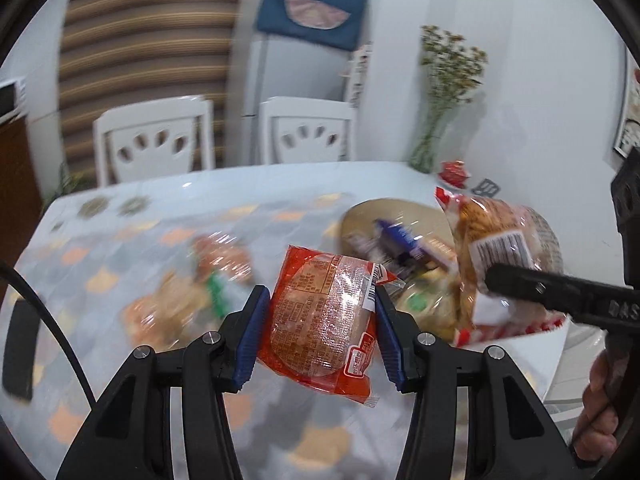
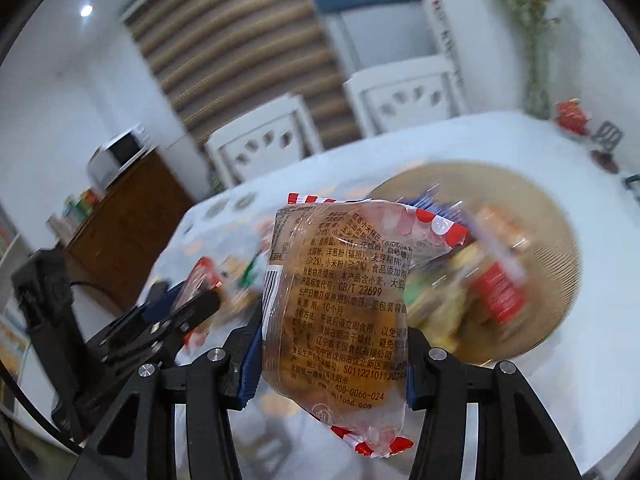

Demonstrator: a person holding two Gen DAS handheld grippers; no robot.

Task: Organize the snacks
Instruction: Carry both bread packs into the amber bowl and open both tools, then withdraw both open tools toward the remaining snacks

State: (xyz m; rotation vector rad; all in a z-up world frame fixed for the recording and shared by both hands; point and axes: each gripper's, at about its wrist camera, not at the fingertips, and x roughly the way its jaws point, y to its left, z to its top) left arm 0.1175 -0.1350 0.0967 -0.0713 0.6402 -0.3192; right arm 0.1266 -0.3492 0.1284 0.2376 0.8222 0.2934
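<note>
My left gripper [image 1: 320, 332] is shut on an orange-red snack packet [image 1: 324, 320] and holds it above the table. My right gripper [image 2: 328, 356] is shut on a clear red-and-white trimmed bag of golden crackers [image 2: 340, 304], also lifted; the bag also shows at the right in the left wrist view [image 1: 496, 248]. A round woven basket [image 2: 552, 240] behind both holds several snack packets. More loose packets [image 1: 192, 292] lie on the tablecloth to the left. The left gripper shows at the lower left of the right wrist view [image 2: 200, 300].
The table [image 1: 120, 240] has a patterned cloth. Two white chairs [image 1: 156, 140] stand behind it. A glass vase of flowers [image 1: 436, 120], a red item [image 1: 454, 172] and a small dark stand [image 1: 486, 188] sit at the far right corner. A wooden cabinet [image 2: 128, 224] stands left.
</note>
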